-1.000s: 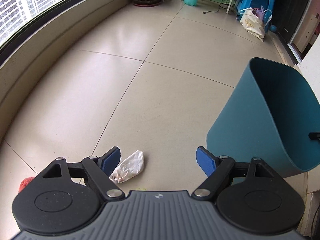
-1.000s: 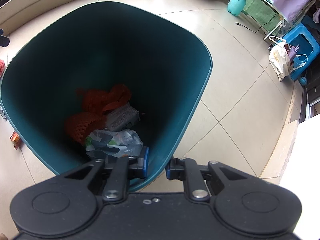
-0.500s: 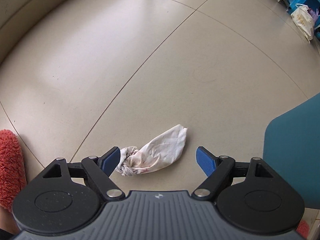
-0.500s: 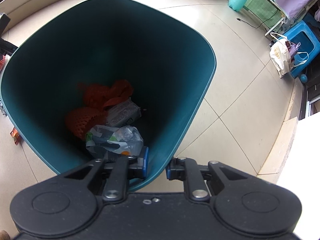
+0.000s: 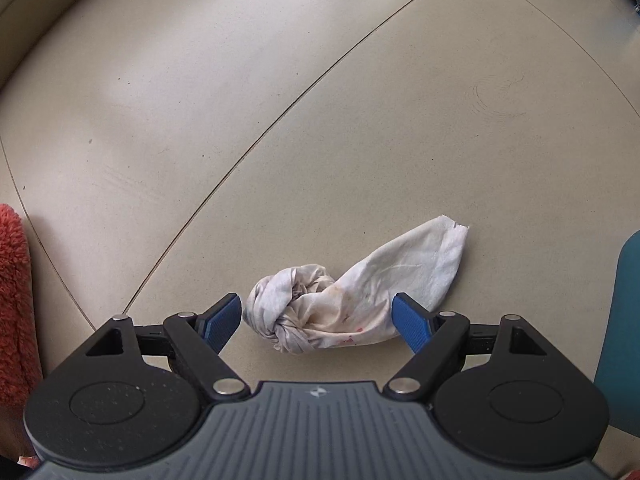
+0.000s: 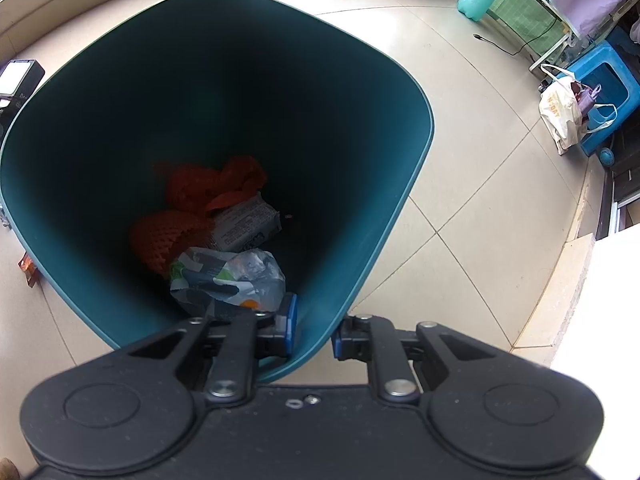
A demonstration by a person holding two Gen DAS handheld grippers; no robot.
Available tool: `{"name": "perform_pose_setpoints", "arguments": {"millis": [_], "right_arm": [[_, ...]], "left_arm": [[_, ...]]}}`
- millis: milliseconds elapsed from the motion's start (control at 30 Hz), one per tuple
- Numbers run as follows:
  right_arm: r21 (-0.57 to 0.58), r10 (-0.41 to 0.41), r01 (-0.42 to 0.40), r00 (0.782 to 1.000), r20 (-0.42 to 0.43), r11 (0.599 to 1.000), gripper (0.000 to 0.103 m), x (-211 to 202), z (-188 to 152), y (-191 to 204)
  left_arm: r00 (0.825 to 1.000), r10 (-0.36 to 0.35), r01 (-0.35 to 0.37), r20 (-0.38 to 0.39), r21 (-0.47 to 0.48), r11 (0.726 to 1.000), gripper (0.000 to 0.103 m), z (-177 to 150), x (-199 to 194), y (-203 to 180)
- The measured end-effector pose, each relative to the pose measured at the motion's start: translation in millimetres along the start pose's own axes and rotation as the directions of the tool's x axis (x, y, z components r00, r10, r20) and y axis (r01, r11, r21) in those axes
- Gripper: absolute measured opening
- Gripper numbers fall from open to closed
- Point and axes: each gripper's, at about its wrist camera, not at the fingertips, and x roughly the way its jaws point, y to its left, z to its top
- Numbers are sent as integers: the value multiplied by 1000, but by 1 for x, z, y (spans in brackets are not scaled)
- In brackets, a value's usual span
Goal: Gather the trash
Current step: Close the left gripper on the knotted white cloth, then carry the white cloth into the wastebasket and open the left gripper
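While the left tongs point almost straight down at the tiled floor, their blue pads stand spread wide, one just beside the knotted end of a crumpled, stained white tissue and the other over its flatter tail, neither pressing on it. That wad lies flat on the tile, near the teal edge of the trash bin at the right of this view, with a red fuzzy thing at the left edge. It looks very light and soft, likely to crush rather than slip, so the twisted, bulkier knot seems the best place to pinch; the loose tail would probably just fold or tear. In the right wrist view, the right tongs tilt steeply downward and are pinched on the bin's rim, one pad inside the wall and one outside, holding the teal trash bin tipped open. Inside at the bottom lie an orange mesh net, a printed wrapper and a crumpled plastic bag. A small red scrap lies on the floor just beside the bin's left wall.
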Motion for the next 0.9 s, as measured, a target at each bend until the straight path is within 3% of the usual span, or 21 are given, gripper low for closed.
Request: {"name": "perform_pose_setpoints", "arguments": {"millis": [67, 167, 300, 400, 567, 900], "right_arm": [[0, 0, 0, 1000, -1, 1000, 16, 0, 0, 0], [0, -1, 1, 1000, -1, 1000, 16, 0, 1, 0], [0, -1, 1, 1000, -1, 1000, 16, -1, 1, -1], [-1, -1, 1, 1000, -1, 1000, 16, -1, 1, -1], [1, -1, 1, 1000, 2, 1000, 16, -1, 1, -1], [14, 6, -7, 1000, 27, 1000, 16, -6, -3, -5]], "left_arm": [[1000, 8, -8, 0, -13, 1000, 78, -1, 3, 1], [999, 20, -21, -27, -24, 999, 56, -2, 10, 4], [1000, 16, -16, -7, -41, 999, 39, -3, 5, 7], [1000, 23, -22, 17, -34, 999, 34, -7, -2, 9], [999, 28, -27, 30, -7, 1000, 34, -12, -22, 6], [993, -21, 12, 115, 82, 997, 34, -26, -136, -10]]}}
